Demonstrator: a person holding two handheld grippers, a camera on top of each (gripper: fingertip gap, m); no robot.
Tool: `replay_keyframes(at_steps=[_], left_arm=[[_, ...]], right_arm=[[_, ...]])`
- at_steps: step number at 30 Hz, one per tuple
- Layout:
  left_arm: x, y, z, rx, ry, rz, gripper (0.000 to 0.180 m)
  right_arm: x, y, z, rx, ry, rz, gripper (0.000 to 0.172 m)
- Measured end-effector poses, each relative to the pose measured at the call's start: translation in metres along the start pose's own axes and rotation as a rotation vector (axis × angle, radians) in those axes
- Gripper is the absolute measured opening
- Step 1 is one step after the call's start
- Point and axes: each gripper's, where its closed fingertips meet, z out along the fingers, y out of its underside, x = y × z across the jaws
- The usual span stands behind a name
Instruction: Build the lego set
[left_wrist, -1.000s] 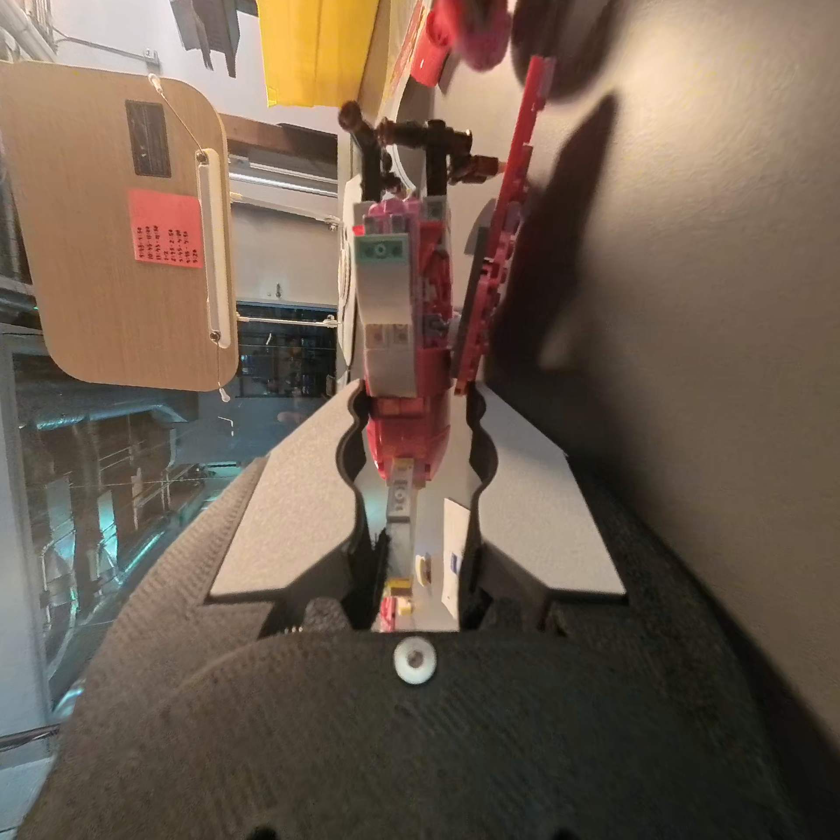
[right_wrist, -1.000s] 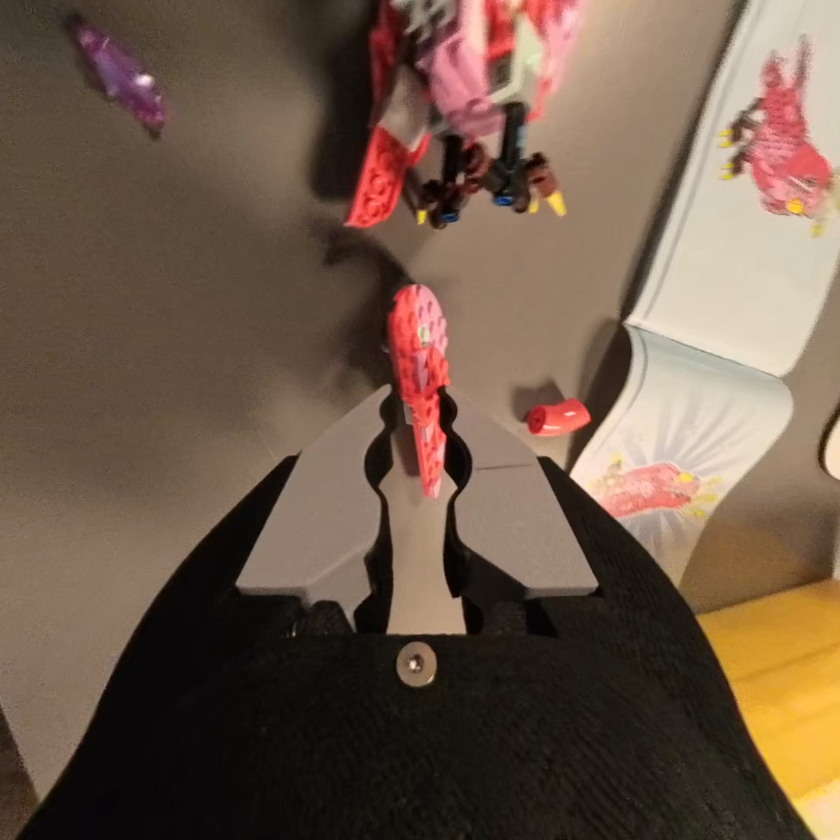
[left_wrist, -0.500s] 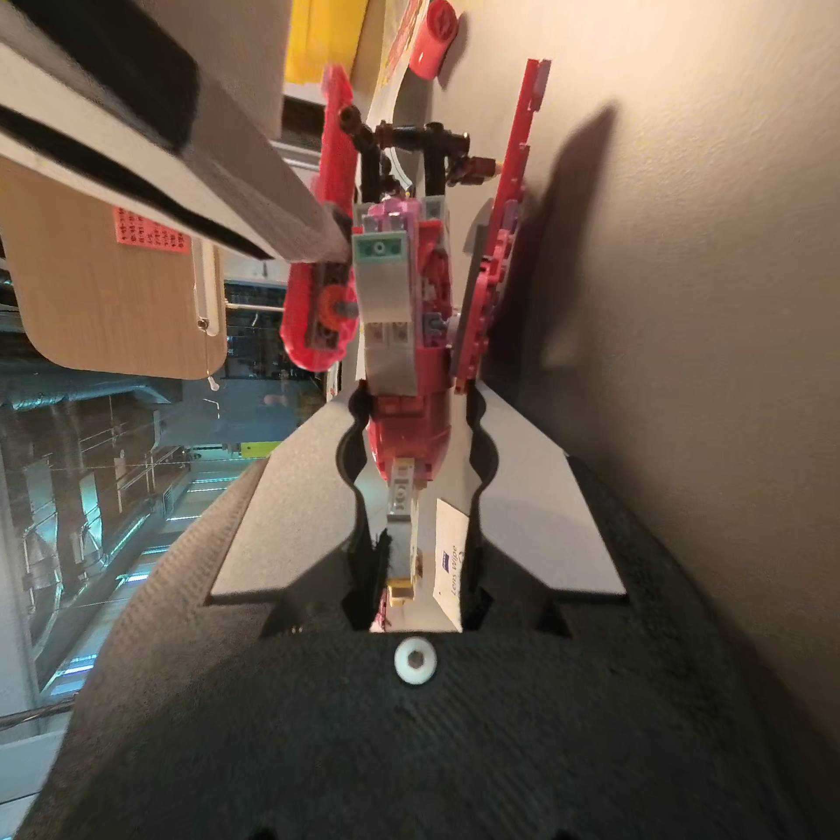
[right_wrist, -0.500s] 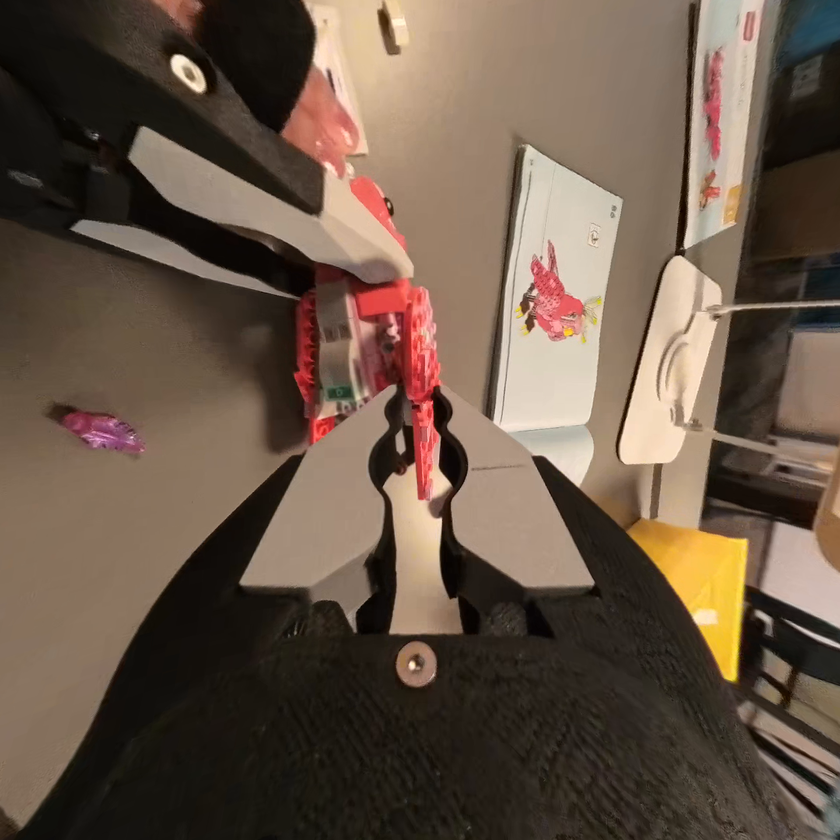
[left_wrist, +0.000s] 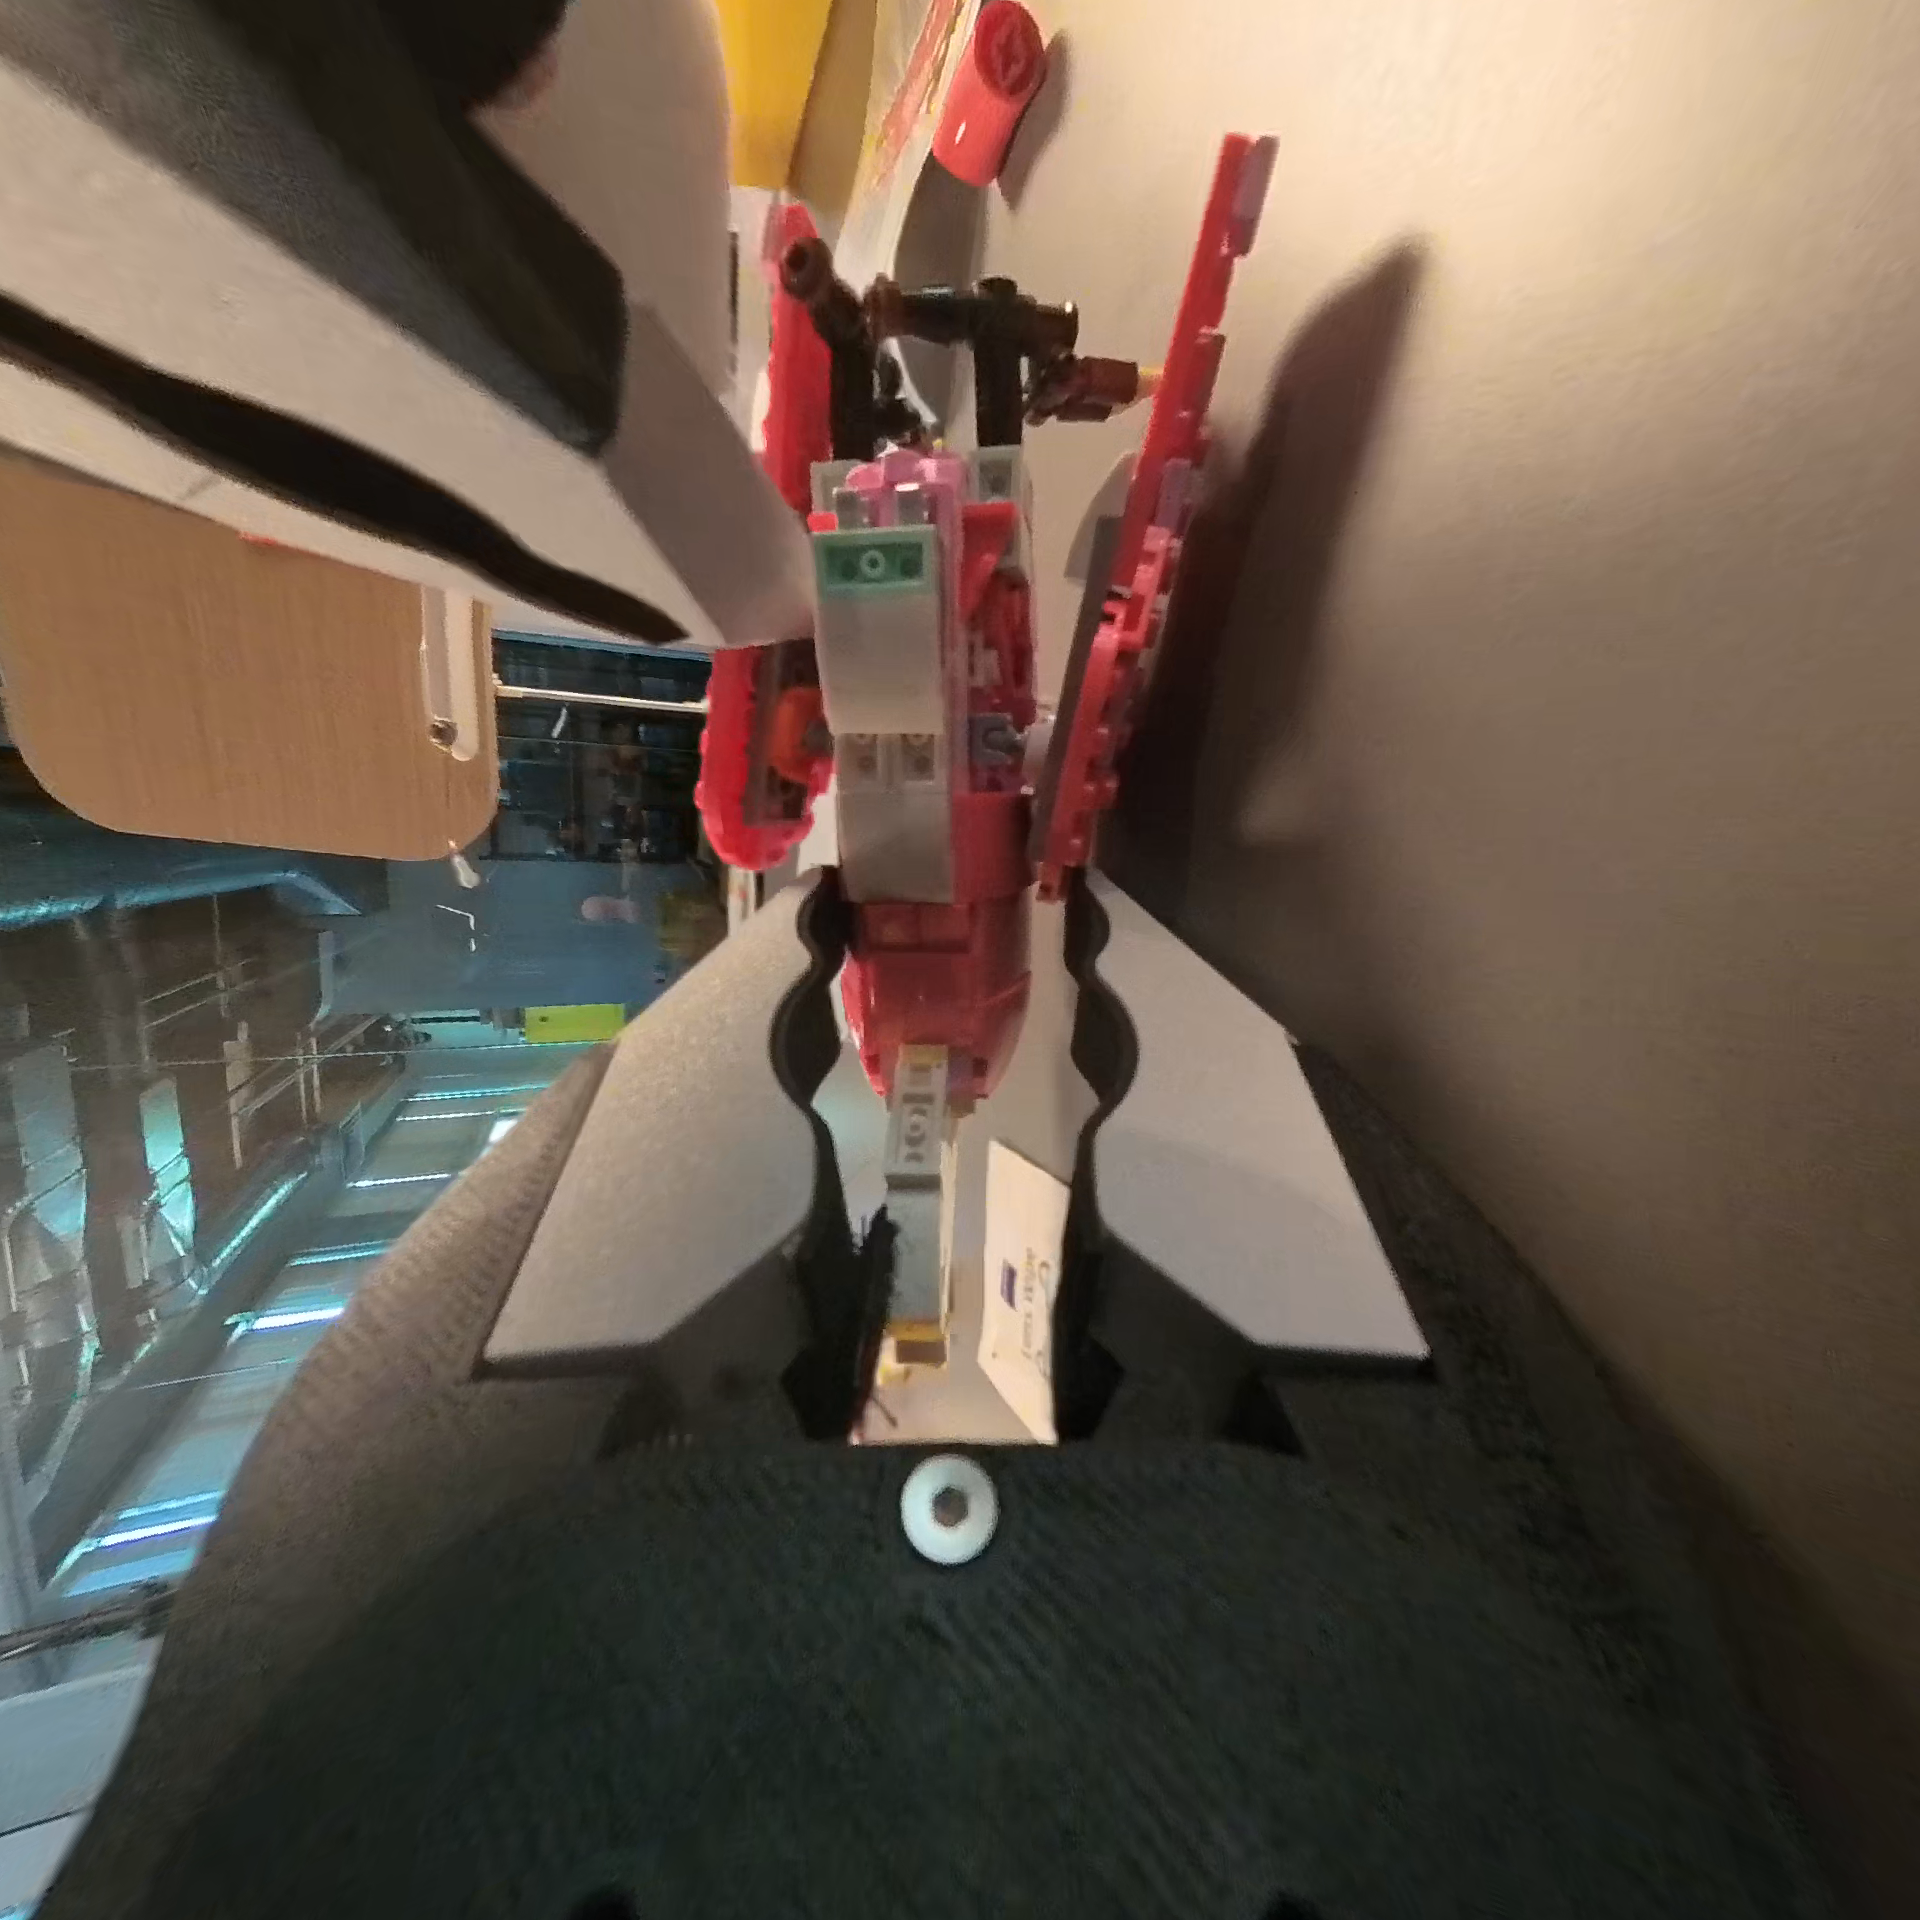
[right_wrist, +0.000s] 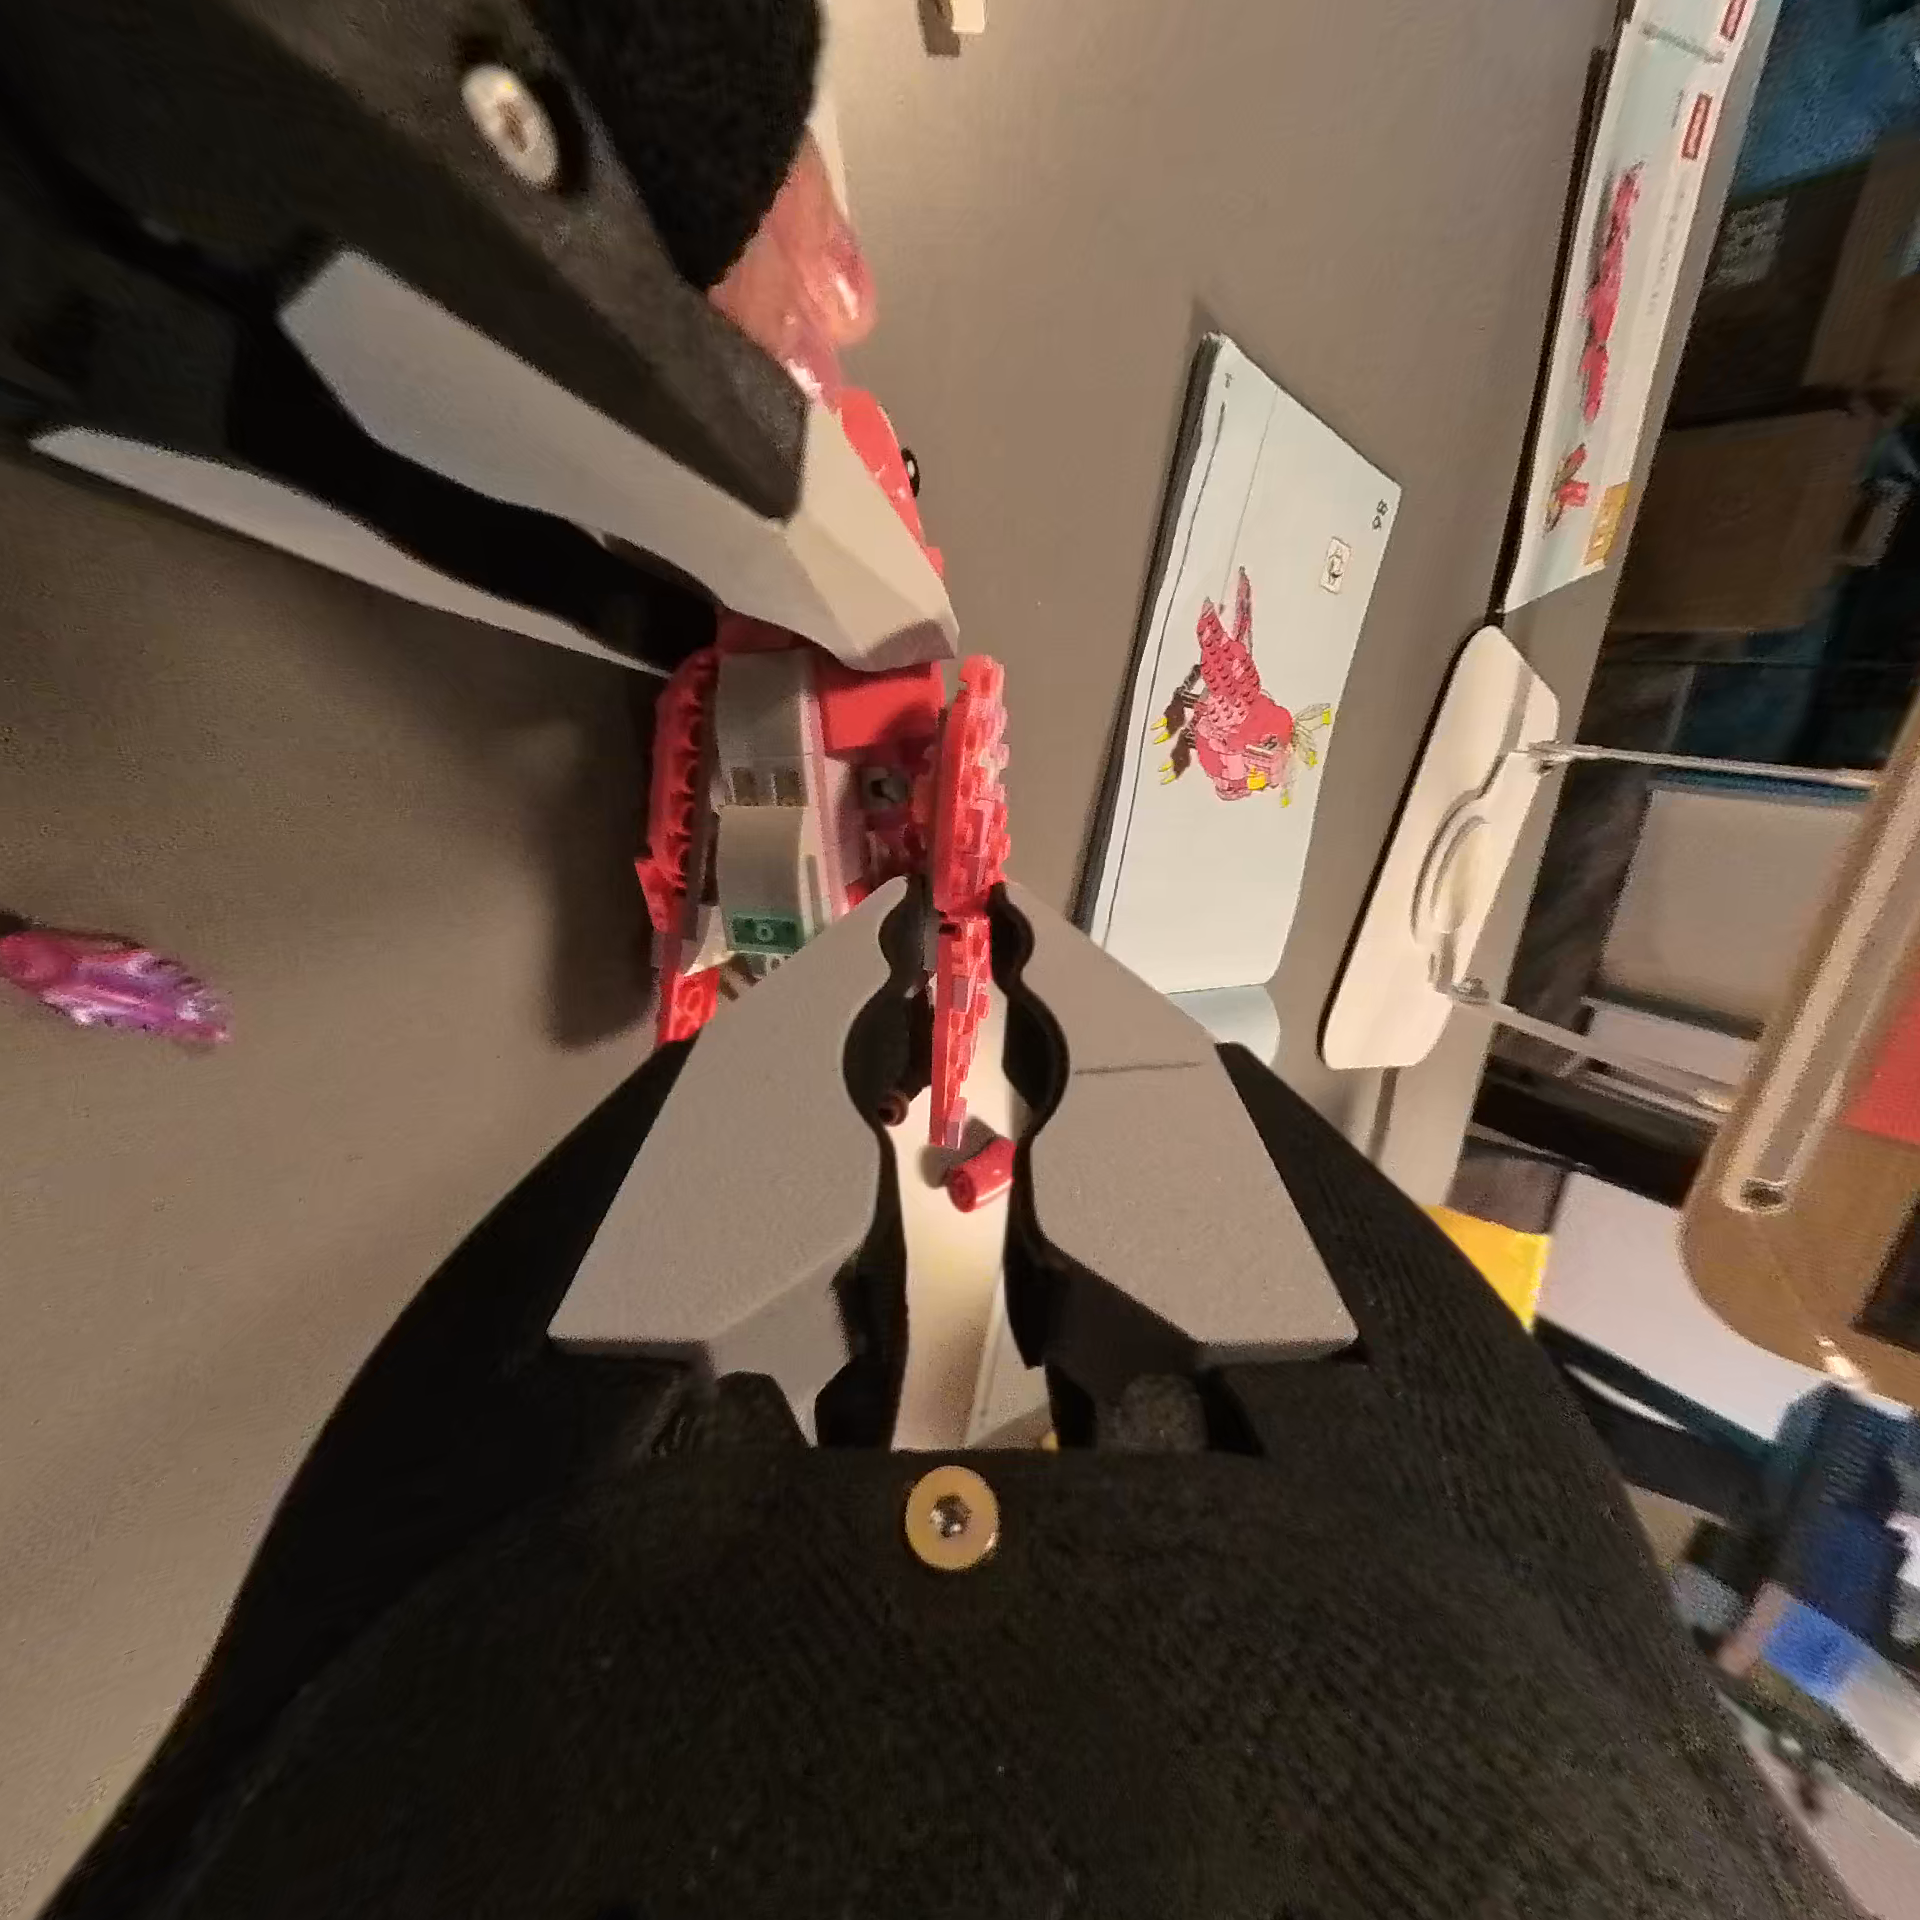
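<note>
The red-and-pink brick bird (left_wrist: 935, 790) is off the grey tabletop (left_wrist: 1558, 727), clamped at its body by the left gripper (left_wrist: 940, 914); the right gripper (right_wrist: 951, 914) pinches a red brick wing (right_wrist: 971, 831) set against the bird's side; around them lie a small red cylinder piece (left_wrist: 987, 88), a purple feather piece (right_wrist: 104, 977) and an open instruction booklet (right_wrist: 1247, 675).

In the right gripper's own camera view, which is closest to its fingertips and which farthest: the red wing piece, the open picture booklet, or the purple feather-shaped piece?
From the right gripper:
1. Red wing piece: clamped between its fingers, up against the brick bird's body.
2. Open picture booklet: on the table just to the right.
3. Purple feather-shaped piece: alone on the table at the far left edge.
</note>
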Motion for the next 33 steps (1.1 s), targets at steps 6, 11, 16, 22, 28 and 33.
replay_keyframes(at_steps=[6, 11, 16, 22, 28, 33], left_arm=[[0.000, 0.000, 0.000, -0.006, 0.020, -0.060, 0.041], [-0.001, -0.001, 0.001, 0.000, 0.005, -0.067, 0.040], [-0.010, 0.001, 0.000, 0.003, -0.032, -0.111, 0.040], [-0.003, 0.000, 0.002, 0.013, 0.009, -0.113, 0.040], [0.002, -0.002, 0.002, 0.029, 0.030, -0.114, 0.040], [0.002, -0.003, 0.002, 0.054, 0.035, -0.142, 0.041]], right_arm=[[-0.001, 0.000, 0.000, 0.001, 0.051, -0.090, 0.008], [-0.001, 0.001, -0.002, 0.028, 0.033, -0.074, 0.009], [0.005, -0.002, -0.007, 0.024, 0.227, -0.258, 0.008], [0.000, -0.004, -0.008, 0.027, 0.221, -0.192, 0.008], [-0.002, -0.004, -0.008, 0.038, 0.175, -0.190, 0.009], [0.000, -0.003, -0.006, 0.051, 0.151, -0.132, 0.009]])
